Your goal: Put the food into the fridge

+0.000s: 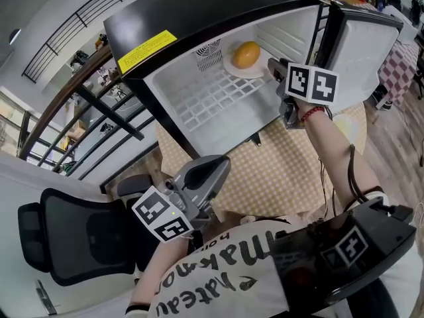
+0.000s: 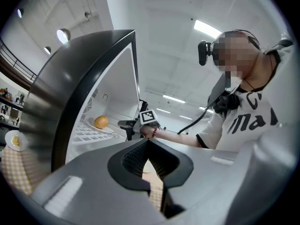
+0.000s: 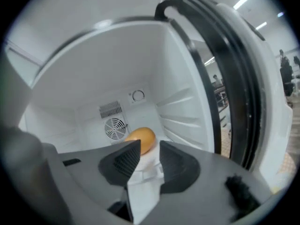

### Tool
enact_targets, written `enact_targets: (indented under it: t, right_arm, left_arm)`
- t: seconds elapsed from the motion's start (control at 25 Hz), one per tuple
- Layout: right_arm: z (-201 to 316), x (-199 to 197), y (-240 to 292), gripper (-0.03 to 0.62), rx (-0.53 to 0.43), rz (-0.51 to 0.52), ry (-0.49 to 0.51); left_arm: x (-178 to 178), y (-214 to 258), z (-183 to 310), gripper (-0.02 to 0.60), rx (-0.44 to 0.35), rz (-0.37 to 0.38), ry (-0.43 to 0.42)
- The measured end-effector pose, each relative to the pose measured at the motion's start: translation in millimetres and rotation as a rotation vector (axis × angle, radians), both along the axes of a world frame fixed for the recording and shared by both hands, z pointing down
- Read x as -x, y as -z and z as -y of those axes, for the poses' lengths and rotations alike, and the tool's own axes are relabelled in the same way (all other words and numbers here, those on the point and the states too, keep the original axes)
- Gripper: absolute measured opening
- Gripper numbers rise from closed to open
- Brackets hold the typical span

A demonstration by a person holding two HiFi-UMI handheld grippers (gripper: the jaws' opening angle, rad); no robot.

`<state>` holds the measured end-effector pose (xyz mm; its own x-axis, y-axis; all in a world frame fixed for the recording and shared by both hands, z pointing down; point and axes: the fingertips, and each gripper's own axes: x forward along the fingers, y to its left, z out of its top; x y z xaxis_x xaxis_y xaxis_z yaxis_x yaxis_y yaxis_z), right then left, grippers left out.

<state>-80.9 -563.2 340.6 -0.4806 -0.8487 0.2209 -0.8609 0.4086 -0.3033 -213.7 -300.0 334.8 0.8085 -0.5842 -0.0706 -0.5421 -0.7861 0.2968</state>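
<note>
The food (image 1: 246, 54), an orange-yellow oval lump, was found on a white plate (image 1: 255, 73) set on the wire shelf (image 1: 192, 105) inside the open fridge (image 1: 199, 12), toward the back near the fan grille (image 1: 210, 55). The right gripper (image 1: 275, 68) was held at the fridge's mouth, just beside the plate's near rim, with its jaws parted and nothing clamped between them. In the right gripper view the food was seen straight ahead, beyond the gap and a little to its left, with its long axis lying roughly across the gripper's line. Whether a pad touched the rim could not be told. The right arm was stretched forward over the checked surface (image 1: 291, 171), the gripper tipped slightly down into the cavity, with the door (image 1: 364, 52) swung wide at its right. The left gripper (image 1: 224, 163) was kept low and close to the person's chest, well apart from the fridge, pointed level, its jaws closed together on nothing (only cloth showed through the slit behind the tips). The right hand was thus by far the nearer to the food. The food was judged to be already in place, so a straight withdrawal clear of the plate rim, and the shutting of the door, were judged to be what was left.
</note>
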Motion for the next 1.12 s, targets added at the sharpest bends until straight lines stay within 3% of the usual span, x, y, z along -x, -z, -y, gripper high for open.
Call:
enact_targets:
  t: [0.08, 0.2, 0.28, 0.48, 0.68, 0.88, 1.12]
  right_arm:
    - [-26, -1, 9, 0.02, -0.077, 0.143, 0.044]
    - [-81, -10, -3, 0.02, -0.108, 0.363, 0.07]
    - [-118, -20, -24, 0.02, -0.077, 0.414, 0.051]
    - [-195, -44, -47, 0.017, -0.055, 0.164, 0.068]
    - [-263, -76, -31, 0.016, -0.093, 0.223, 0.009]
    - [-334, -102, -37, 0.015, -0.088, 0.144, -0.021]
    - [-392, -122, -19, 0.015, -0.149, 0.156, -0.043]
  left_arm:
    - [7, 4, -1, 0.003, 0.001, -0.021, 0.046]
    - [10, 6, -8, 0.003, 0.01, -0.042, 0.083]
    - [6, 8, -16, 0.003, 0.02, -0.048, 0.094]
    - [-6, 20, -49, 0.003, 0.007, -0.067, 0.084]
    - [-14, 40, -89, 0.003, -0.003, -0.179, 0.077]
    - [-47, 36, -145, 0.003, -0.028, -0.189, 0.032]
    - [-60, 28, -188, 0.003, -0.013, -0.204, 0.03]
